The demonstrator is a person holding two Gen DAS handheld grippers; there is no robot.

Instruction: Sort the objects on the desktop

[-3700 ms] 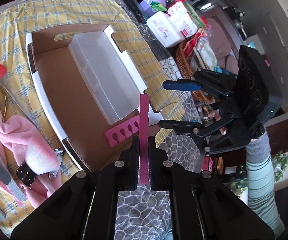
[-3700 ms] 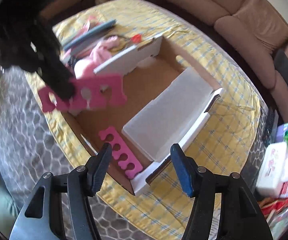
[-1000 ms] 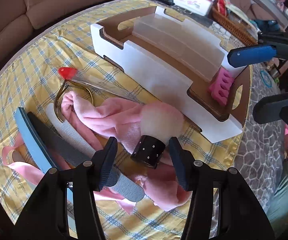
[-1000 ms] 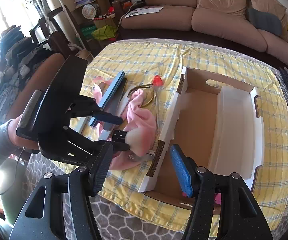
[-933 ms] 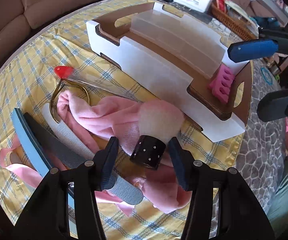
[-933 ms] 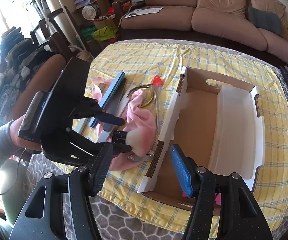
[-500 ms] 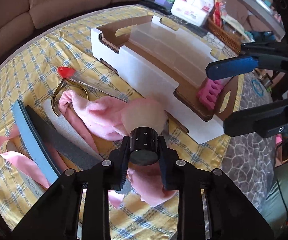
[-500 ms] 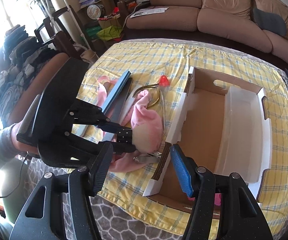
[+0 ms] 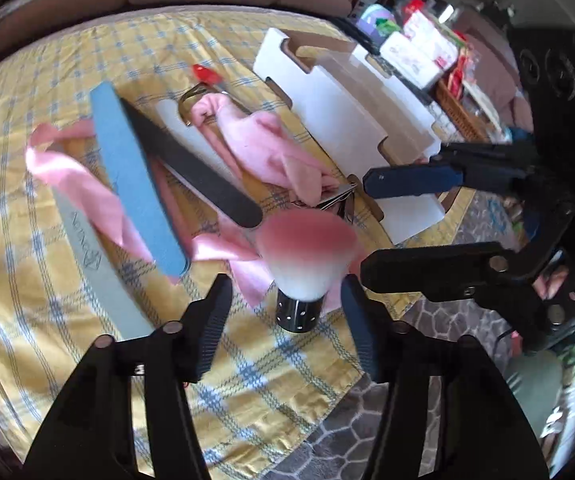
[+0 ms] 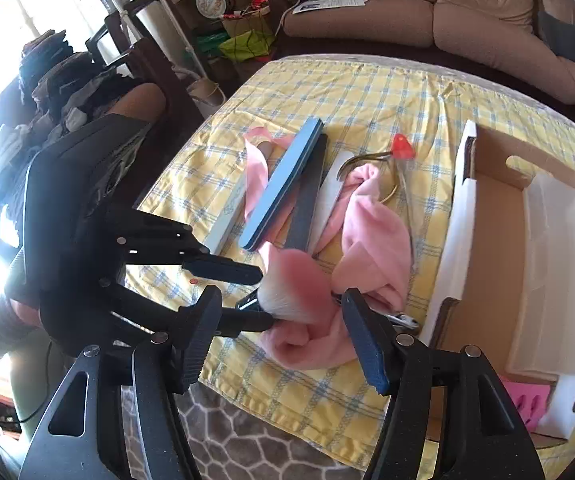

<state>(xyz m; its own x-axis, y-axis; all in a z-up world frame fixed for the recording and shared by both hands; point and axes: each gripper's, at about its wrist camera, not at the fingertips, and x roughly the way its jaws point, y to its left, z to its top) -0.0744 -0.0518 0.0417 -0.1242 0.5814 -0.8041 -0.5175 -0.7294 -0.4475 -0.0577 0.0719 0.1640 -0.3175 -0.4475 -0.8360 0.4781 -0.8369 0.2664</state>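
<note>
A makeup brush with pink-tipped bristles and a black studded base stands between the fingers of my left gripper, bristles pointing away. The jaws are opening, and a gap shows on each side of the base. In the right wrist view the brush sits at the tips of the left gripper. My right gripper is open and widening slightly, hovering over the pink cloth with nothing in it. The cardboard box with a clear inner tray lies to its right.
On the yellow checked cloth lie a blue buffer, a black file, a white file, a red-tipped nipper and a nail clipper. A pink toe separator lies in the box. Behind the table stands a sofa.
The left gripper shut on the brush's base, swung and rolled with it, and now its jaws stand apart again. The right gripper came lower and nearer to the pink cloth.
</note>
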